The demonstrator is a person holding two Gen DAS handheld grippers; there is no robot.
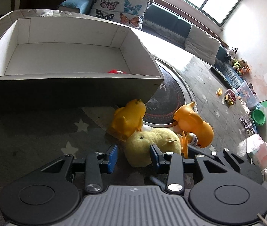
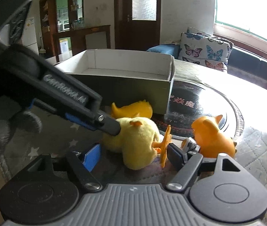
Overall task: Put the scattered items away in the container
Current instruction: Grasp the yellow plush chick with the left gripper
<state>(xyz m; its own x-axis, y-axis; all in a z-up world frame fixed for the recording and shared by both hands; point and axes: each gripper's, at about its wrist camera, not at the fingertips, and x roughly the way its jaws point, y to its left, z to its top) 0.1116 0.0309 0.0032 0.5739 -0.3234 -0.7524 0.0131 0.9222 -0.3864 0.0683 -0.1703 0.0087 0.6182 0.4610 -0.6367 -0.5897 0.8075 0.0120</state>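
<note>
the left gripper (image 1: 133,155) had its jaws spread on either side of the yellow plush chick (image 1: 152,143), which lay on the counter (image 1: 30,131), the pads at its flanks but not clearly squeezing. the right gripper (image 2: 133,154) also stood open around the same chick (image 2: 133,141), its orange feet (image 2: 165,143) by the right pad. just beyond the jaws lay two orange plastic toys (image 1: 127,118) (image 1: 193,124). farther off sat the white cardboard box (image 1: 73,75), a red item (image 1: 116,72) inside.

Pale yellow plush chick (image 1: 148,146); orange plastic toys (image 1: 128,119); white-lined box (image 1: 67,56); star-patterned grey cloth (image 1: 39,131).
</note>
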